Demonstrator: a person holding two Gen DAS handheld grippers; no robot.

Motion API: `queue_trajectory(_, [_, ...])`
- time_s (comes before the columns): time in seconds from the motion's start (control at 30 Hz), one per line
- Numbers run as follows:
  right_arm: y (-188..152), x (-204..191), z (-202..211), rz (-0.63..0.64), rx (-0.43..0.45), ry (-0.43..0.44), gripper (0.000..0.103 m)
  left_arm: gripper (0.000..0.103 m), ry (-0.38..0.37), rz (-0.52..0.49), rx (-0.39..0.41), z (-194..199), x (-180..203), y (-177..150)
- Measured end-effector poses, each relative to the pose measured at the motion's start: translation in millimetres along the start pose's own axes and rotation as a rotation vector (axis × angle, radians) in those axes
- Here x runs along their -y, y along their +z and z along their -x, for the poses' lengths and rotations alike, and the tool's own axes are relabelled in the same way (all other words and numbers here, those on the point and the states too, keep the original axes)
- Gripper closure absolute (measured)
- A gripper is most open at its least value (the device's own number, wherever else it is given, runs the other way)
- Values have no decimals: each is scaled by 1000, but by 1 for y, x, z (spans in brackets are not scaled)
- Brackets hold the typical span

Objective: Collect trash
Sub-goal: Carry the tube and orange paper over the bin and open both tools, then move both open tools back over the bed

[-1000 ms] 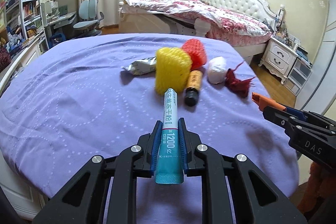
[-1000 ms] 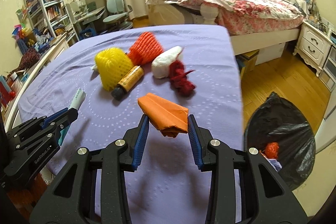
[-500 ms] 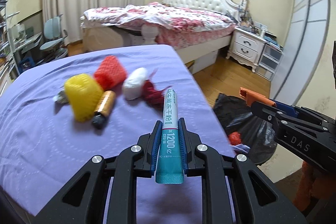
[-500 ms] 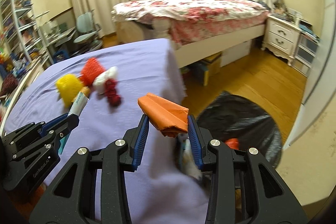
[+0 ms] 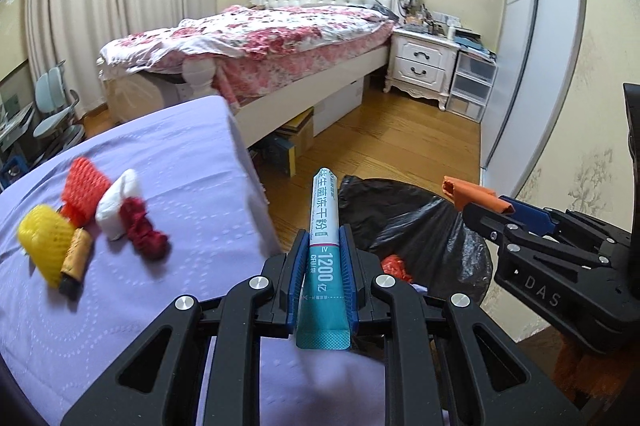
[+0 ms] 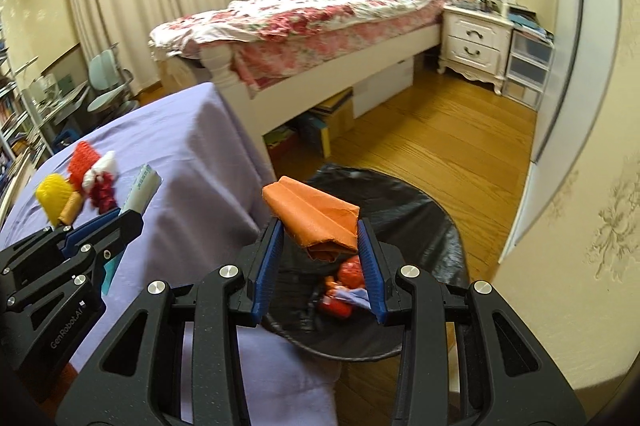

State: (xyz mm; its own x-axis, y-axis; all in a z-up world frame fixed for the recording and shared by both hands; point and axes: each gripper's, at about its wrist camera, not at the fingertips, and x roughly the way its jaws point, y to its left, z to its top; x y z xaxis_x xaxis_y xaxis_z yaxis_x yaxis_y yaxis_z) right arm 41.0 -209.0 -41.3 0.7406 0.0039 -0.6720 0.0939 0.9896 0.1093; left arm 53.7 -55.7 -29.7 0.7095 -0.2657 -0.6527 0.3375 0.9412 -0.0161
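A teal sachet (image 5: 323, 250), bottom centre of the left view, sits clamped in the left hand-held gripper (image 5: 323, 238). The right hand-held gripper (image 6: 320, 238) grips folded orange paper (image 6: 316, 222) above the black trash bag (image 6: 432, 226), right of the purple surface (image 5: 180, 178).

Black hand-held gripper (image 5: 324, 258) frames, blue ribbed pads (image 6: 267, 266), silver screws (image 5: 185, 302).

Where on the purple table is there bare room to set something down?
The purple cloth is bare from the red clump across to the table's edge by the black trash bag. Trash clusters at the left: yellow net, orange net, white wad.
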Motion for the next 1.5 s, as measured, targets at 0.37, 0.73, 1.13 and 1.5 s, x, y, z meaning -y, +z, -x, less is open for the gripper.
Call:
queue_trajectory(0.37, [0,34,-16,-48,-19,-25,66,84,-4,-55,-43,-39,28,11])
queue_trajectory(0.73, [4,52,-31,-86,-31,-41,65,81,2,-88,-66,-58,41,15])
queue_trajectory(1.13, [5,60,-30,-121,-22,-76,47,33,19,-38,-41,-49,32,19])
queue_trajectory(1.5, [6,31,-20,-86,-17,-31,40,30,98,36,-18,-18,-7,13])
